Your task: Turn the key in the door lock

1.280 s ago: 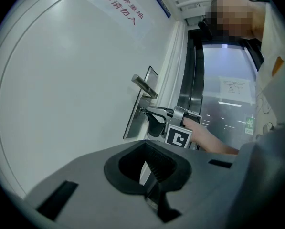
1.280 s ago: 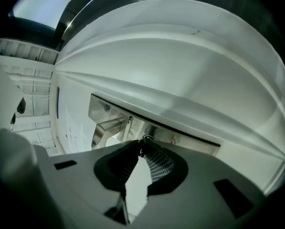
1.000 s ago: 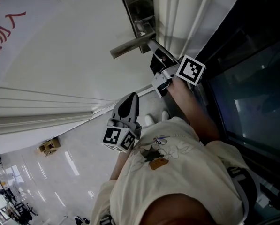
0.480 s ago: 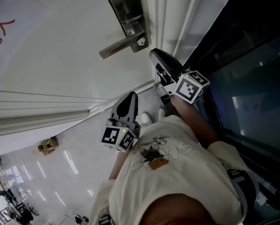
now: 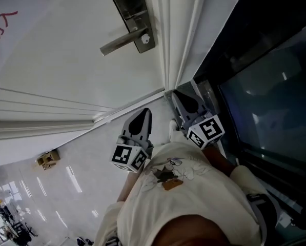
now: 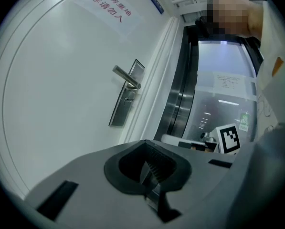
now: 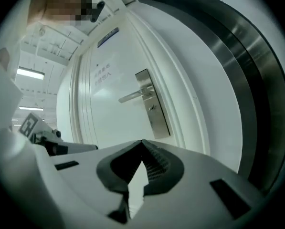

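Note:
The steel lock plate (image 5: 126, 9) sits on the white door (image 5: 65, 76), with its lever handle (image 5: 119, 41) sticking out left and a small key (image 5: 145, 38) under it. My right gripper (image 5: 176, 94) hangs well below the lock, beside the door frame, shut and empty. My left gripper (image 5: 144, 111) is to its left, also shut on nothing, pointing at the door. The left gripper view has the lock plate (image 6: 124, 101) and handle (image 6: 127, 78) far beyond the left gripper (image 6: 144, 142). Likewise, the right gripper view shows the plate (image 7: 152, 109) beyond the right gripper (image 7: 142, 142).
A notice with red lettering (image 5: 1, 24) hangs on the door at the upper left. The white door frame (image 5: 168, 45) runs down beside the lock, with dark glass panelling (image 5: 265, 86) to its right. A glossy floor (image 5: 50, 199) and a small box (image 5: 47, 159) lie below.
The right gripper has let go at the key, rolled and dropped back away from the lock toward the person, its jaws closing empty. The left gripper has shifted slightly.

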